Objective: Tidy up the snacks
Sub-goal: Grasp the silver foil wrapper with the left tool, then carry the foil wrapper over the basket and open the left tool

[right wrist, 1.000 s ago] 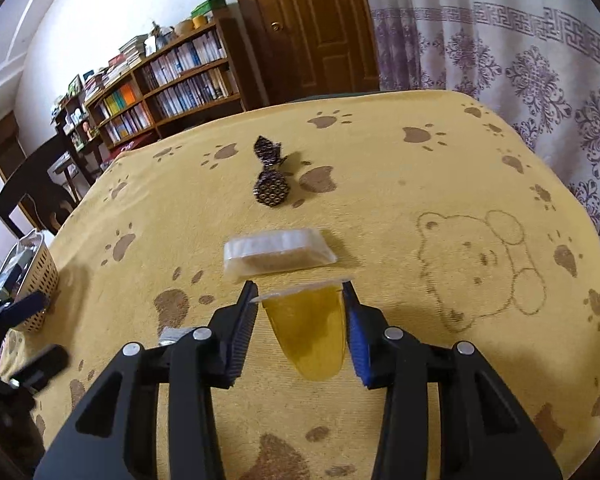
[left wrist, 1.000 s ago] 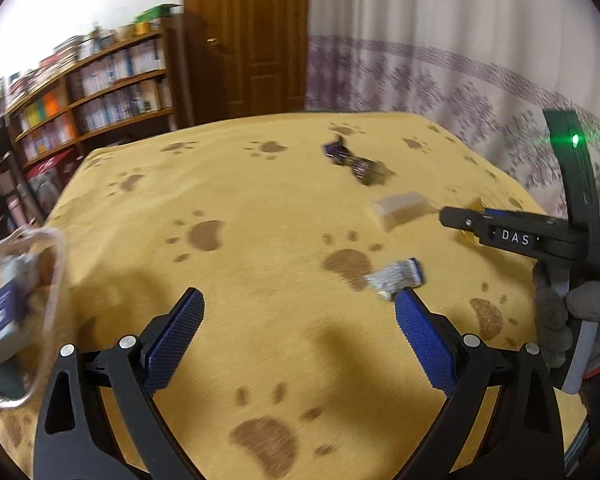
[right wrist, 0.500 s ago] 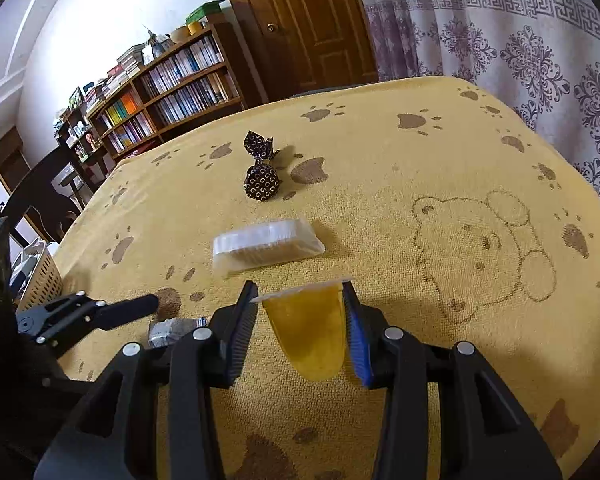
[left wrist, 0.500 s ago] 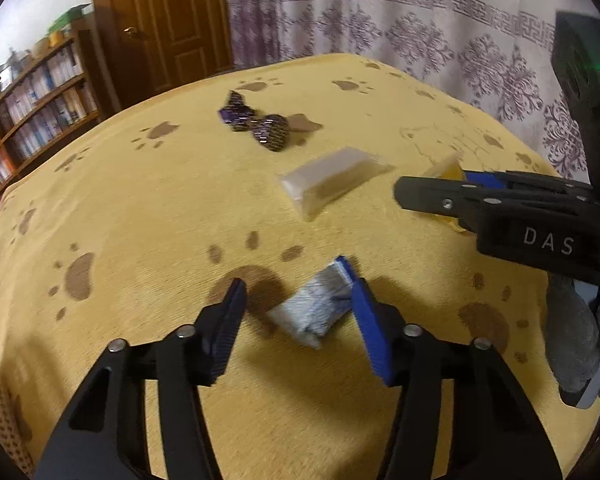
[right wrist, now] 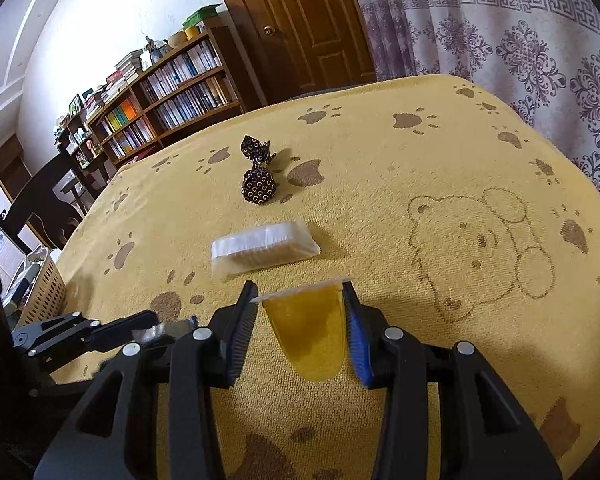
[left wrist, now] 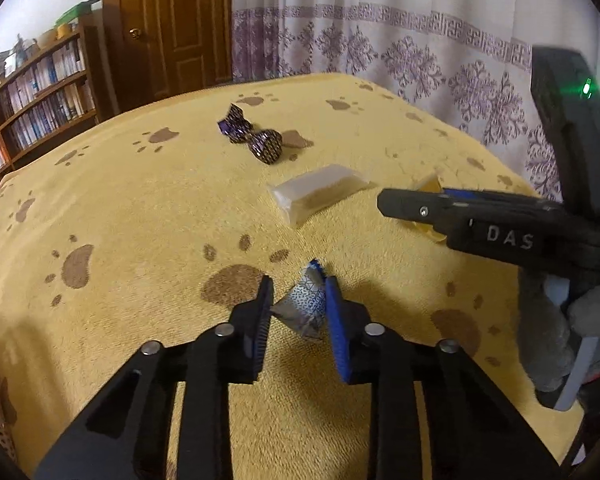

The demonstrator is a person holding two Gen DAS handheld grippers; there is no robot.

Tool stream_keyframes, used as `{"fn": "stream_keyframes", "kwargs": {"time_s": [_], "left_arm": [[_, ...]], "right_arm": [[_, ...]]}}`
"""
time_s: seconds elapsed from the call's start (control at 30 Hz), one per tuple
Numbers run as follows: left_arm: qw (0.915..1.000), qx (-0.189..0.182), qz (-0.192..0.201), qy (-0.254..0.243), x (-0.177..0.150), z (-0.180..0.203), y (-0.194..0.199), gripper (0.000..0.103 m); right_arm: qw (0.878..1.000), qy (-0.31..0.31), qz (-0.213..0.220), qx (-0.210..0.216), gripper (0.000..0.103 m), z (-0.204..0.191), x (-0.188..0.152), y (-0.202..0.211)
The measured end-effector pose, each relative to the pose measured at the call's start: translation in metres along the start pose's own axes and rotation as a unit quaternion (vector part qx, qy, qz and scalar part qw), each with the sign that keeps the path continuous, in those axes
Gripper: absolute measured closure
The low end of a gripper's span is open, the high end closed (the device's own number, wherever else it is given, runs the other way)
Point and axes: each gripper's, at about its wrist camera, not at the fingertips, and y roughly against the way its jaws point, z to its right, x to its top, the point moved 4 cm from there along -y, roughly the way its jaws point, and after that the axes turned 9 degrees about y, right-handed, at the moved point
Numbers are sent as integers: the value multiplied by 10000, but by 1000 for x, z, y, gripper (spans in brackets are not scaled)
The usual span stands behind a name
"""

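On my left wrist view, the left tongs (left wrist: 298,308) pinch a silver-blue snack packet (left wrist: 306,306) low on the yellow counter (left wrist: 140,220); a clear-wrapped bar (left wrist: 320,196) lies at twelve o'clock. On my right wrist view, the right tongs (right wrist: 300,316) clamp a yellow jelly cup (right wrist: 310,332); a dark wrapped candy (right wrist: 258,184) sits beyond at twelve.

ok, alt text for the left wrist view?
The left gripper pinches a crinkled silver-blue foil snack packet on a yellow paw-print tablecloth. Beyond lie a clear-wrapped rectangular biscuit pack and a dark patterned twist-wrapped candy; the right gripper holds a yellow jelly cup.
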Motion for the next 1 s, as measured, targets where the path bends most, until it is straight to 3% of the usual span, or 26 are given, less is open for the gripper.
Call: {"fn": "stream_keyframes", "kwargs": {"time_s": [0.07,0.23,0.8,1.0], "left_arm": [[9999,37,84,73,2,-3,8,87],[9995,140,236,157,7,-11,24,87],[9989,369,-209,220,-19,-19,-6,83],[9984,373,-153,386,-18,-23,-2,84]], "right_arm": [[10000,-21,28,-1,61,1,0,2],[9999,-65,78,6,61,3,2,5],[9999,-83,123,4,61,6,4,7],[9999,-64,133,-3,61,7,4,7]]}}
